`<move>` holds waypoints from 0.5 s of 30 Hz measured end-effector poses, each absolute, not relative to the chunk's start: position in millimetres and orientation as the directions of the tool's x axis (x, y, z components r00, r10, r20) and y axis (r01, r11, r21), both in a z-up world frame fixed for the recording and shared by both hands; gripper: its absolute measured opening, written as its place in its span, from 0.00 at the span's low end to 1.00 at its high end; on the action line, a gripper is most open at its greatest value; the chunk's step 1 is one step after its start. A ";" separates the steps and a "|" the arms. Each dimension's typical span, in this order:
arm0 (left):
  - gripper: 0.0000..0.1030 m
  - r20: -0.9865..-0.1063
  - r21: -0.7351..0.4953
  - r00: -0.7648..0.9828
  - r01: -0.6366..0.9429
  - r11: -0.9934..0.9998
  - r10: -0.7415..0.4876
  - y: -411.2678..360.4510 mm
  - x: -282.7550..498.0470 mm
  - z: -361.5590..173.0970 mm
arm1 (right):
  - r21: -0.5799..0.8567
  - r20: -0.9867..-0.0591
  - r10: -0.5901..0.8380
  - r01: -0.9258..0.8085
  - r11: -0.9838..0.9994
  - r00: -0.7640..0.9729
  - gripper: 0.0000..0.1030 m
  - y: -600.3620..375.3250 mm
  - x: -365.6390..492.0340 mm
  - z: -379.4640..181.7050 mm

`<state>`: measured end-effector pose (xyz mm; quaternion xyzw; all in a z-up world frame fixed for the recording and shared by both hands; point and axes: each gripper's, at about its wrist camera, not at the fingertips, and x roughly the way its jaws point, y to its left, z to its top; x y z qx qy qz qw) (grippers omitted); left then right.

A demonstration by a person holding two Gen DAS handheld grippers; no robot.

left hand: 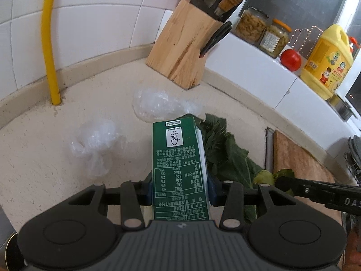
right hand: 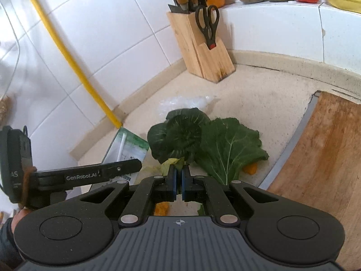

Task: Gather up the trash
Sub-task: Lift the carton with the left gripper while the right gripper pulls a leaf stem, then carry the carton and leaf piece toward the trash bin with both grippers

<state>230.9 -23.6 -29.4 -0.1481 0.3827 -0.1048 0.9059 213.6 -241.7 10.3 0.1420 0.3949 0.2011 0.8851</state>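
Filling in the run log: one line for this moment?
left hand-held gripper: shut on green carton | right hand-held gripper: shut on leafy greens

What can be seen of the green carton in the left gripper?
The green carton is a slim rectangular drink box of printed card, dark green on one side with white nutrition text and an FSC mark, pale on its broad face, where a straw is stuck on. The left gripper clamps its narrow sides between blue pads. It points away over the counter, with leafy greens beside it.
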 end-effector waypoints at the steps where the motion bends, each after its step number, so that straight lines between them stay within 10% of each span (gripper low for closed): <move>1: 0.36 -0.658 -0.349 0.689 0.079 0.934 -0.304 -23.7 229.5 -27.5 | 0.412 -0.640 0.469 -0.243 0.878 0.609 0.06 -241.9 213.5 10.8; 15: 0.36 -0.632 -0.342 0.727 0.046 0.938 -0.266 -13.1 205.4 -11.8 | 0.441 -0.607 0.504 -0.267 0.857 0.614 0.06 -229.0 211.6 17.4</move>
